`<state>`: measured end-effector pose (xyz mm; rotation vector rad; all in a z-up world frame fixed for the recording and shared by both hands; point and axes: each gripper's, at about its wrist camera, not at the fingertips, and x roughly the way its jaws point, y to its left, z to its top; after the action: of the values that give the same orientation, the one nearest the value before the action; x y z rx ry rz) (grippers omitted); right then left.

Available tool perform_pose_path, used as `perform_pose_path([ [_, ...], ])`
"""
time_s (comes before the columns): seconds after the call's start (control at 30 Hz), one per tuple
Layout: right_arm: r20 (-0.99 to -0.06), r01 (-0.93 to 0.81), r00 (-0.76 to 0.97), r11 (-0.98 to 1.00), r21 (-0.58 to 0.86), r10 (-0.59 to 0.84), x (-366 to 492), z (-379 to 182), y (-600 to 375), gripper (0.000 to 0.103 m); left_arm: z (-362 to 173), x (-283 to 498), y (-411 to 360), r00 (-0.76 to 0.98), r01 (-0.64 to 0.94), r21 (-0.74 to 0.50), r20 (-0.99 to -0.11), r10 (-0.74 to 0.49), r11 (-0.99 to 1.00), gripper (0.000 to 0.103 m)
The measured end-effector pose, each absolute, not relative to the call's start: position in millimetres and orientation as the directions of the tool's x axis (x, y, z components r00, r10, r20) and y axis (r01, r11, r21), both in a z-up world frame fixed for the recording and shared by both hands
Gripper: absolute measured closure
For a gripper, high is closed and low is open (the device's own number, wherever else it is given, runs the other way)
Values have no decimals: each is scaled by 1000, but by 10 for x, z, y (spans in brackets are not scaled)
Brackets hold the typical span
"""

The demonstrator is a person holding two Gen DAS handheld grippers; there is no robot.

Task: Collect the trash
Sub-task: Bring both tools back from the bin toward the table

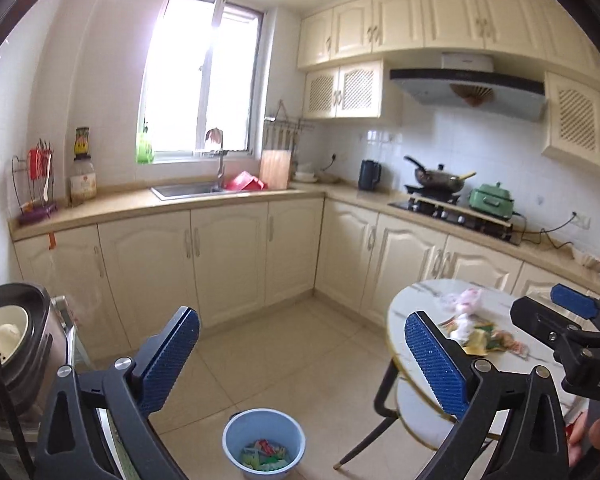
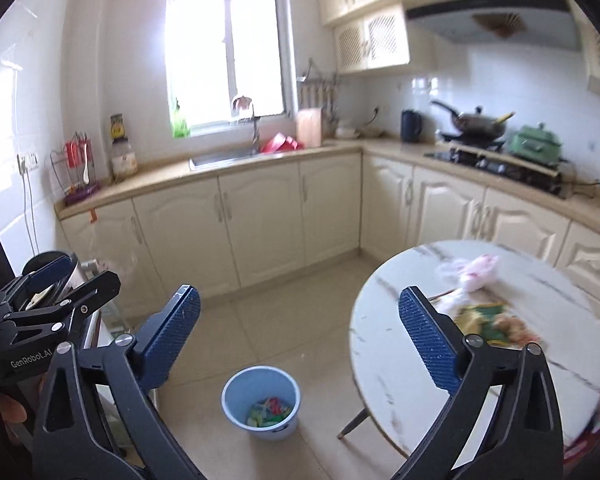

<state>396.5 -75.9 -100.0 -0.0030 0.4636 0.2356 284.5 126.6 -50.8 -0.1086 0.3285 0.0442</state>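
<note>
Hovering wide open and empty above the blue bin point(image 2: 261, 404): left gripper point(image 1: 300, 360) and right gripper point(image 2: 300, 340). Lying up right of the bin on the round marble table point(image 2: 400, 320): snack wrappers point(image 2: 496, 322) and crumpled pink-white plastic point(image 2: 476, 270). Reaching the nearest wrapper first, pinching low and flat.

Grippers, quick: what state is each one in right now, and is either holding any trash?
Left gripper: open, holding nothing.
Right gripper: open, holding nothing.
</note>
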Motion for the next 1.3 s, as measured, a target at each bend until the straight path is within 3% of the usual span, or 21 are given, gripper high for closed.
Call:
perform_pose_path([
  [0.27,-338,-161,926,986,40,164,3158,-456,-1085,0,-597,1759,575,974,-22,-58,-224,8,998,1],
  [0.6,-244,-83,966,996,13,83,2491,-21,-1382,0,-799,459,436,996,13,-27,-86,-15,1000,1],
  [0.97,-208,-61,976,998,15,63,2298,70,-1460,0,-1036,298,388,997,32,-15,-72,-33,999,1],
  [1.3,-218,-35,975,999,12,37,2326,36,-1527,0,-851,639,386,995,46,-2,-88,-46,999,1],
])
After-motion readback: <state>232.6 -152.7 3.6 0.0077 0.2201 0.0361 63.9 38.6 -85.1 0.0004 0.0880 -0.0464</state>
